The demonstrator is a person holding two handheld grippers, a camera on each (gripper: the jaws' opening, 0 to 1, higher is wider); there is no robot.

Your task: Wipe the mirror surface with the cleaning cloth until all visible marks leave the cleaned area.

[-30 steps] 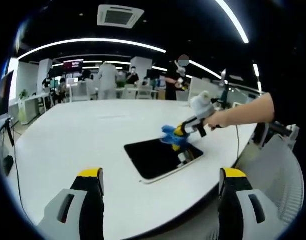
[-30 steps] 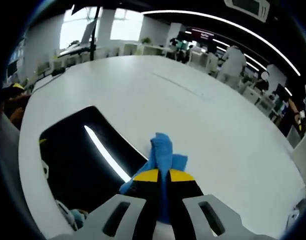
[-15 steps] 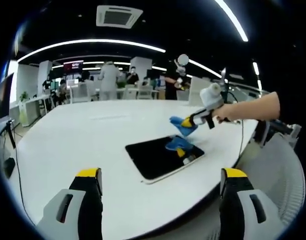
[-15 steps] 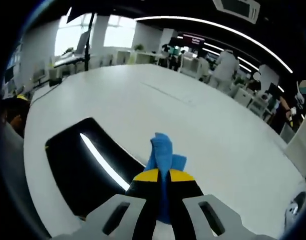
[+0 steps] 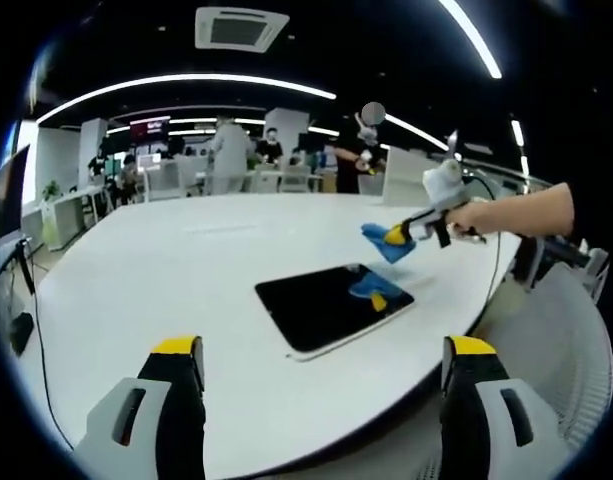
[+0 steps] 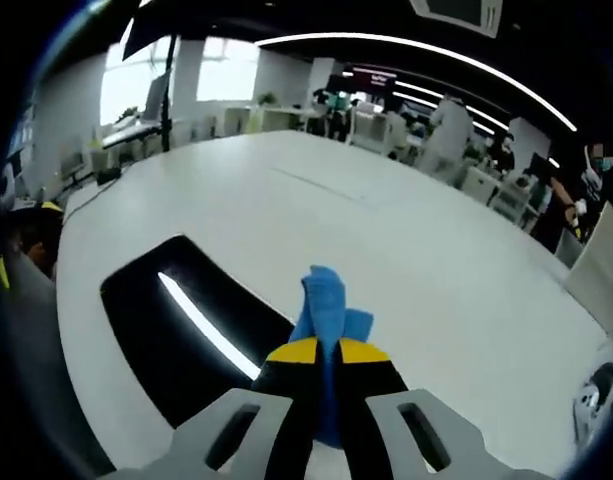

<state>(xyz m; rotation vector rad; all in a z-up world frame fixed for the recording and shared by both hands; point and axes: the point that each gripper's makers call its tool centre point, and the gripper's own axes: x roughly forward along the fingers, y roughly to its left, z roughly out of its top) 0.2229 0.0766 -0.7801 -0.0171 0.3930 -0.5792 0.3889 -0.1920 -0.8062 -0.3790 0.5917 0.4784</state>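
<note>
A dark rectangular mirror (image 5: 331, 305) (image 6: 181, 330) lies flat on the white table (image 5: 166, 280), near its right edge. My right gripper (image 5: 404, 237) (image 6: 324, 352) is shut on a blue cleaning cloth (image 5: 383, 241) (image 6: 324, 305) and hangs in the air above the mirror's far right corner, clear of the glass. The cloth's blue reflection shows in the mirror. My left gripper (image 5: 321, 365) stands open over the table's near edge, well short of the mirror, with nothing between its fingers.
The white table (image 6: 406, 230) stretches wide beyond the mirror. A person's arm (image 5: 521, 212) holds the right gripper. A white mesh chair (image 5: 561, 350) stands at the right. Desks, chairs and several people (image 5: 221, 150) fill the far background.
The right gripper has lifted the cloth off the mirror and drawn it up and to the right. The left gripper has stayed where it was.
</note>
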